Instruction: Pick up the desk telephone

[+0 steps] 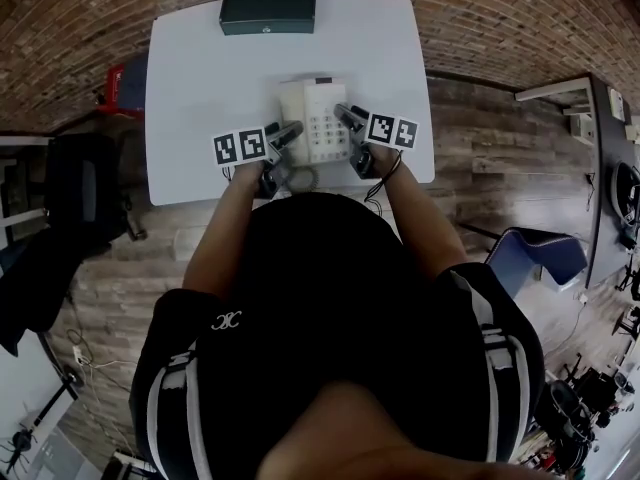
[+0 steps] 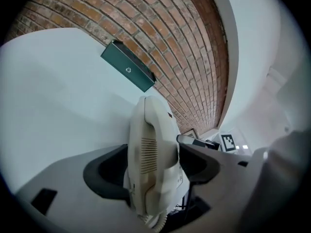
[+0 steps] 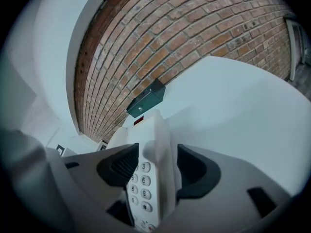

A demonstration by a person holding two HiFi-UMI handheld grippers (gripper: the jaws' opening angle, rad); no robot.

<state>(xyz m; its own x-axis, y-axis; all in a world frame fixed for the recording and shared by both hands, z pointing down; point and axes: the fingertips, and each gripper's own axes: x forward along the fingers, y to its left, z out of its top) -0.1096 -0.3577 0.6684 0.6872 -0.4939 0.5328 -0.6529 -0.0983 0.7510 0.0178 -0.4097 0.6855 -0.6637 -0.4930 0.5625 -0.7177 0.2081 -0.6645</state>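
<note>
Two jaw pairs stood apart: left gripper [image 1: 291, 129] and right gripper [image 1: 346, 116] astride opposite edges | cream plastic desk telephone [image 1: 316, 118] sat on white table [image 1: 200, 68] | step needed even closing, level lift (handset [image 2: 148, 149] looked loose)

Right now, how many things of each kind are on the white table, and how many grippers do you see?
telephone: 1
green box: 1
grippers: 2 (left gripper, right gripper)
Total: 4
</note>
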